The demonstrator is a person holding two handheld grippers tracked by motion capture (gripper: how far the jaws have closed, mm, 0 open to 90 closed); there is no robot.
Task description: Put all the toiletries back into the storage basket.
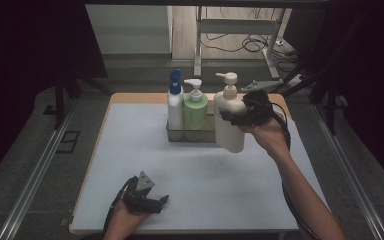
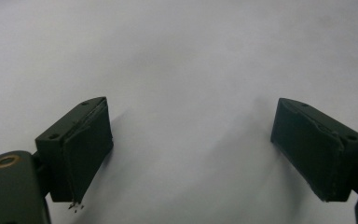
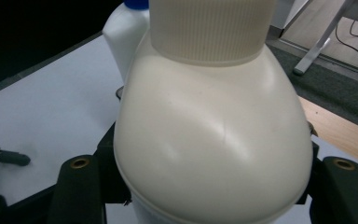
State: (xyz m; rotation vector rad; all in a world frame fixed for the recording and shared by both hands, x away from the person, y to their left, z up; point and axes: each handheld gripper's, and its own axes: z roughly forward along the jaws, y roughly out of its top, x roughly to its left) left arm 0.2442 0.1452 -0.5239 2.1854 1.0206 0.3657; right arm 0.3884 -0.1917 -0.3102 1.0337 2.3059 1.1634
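Note:
A cream pump bottle (image 1: 228, 127) hangs tilted above the table, just right of a metal basket (image 1: 192, 135). My right gripper (image 1: 231, 115) is shut on its upper body, and in the right gripper view the bottle (image 3: 214, 140) bulges between the two jaws of that gripper (image 3: 209, 191). Inside the basket stand a white bottle with a blue cap (image 1: 175, 102) and a green pump bottle (image 1: 195, 111). My left gripper (image 1: 163, 200) rests low at the front left of the white mat. In its own view the left gripper (image 2: 191, 149) is open, with bare mat between the jaws.
The white mat (image 1: 190, 175) covers a wooden table whose edge shows at the back (image 1: 135, 98). Metal rails run along both sides of the table. A white stand with cables (image 1: 240, 45) is on the floor beyond.

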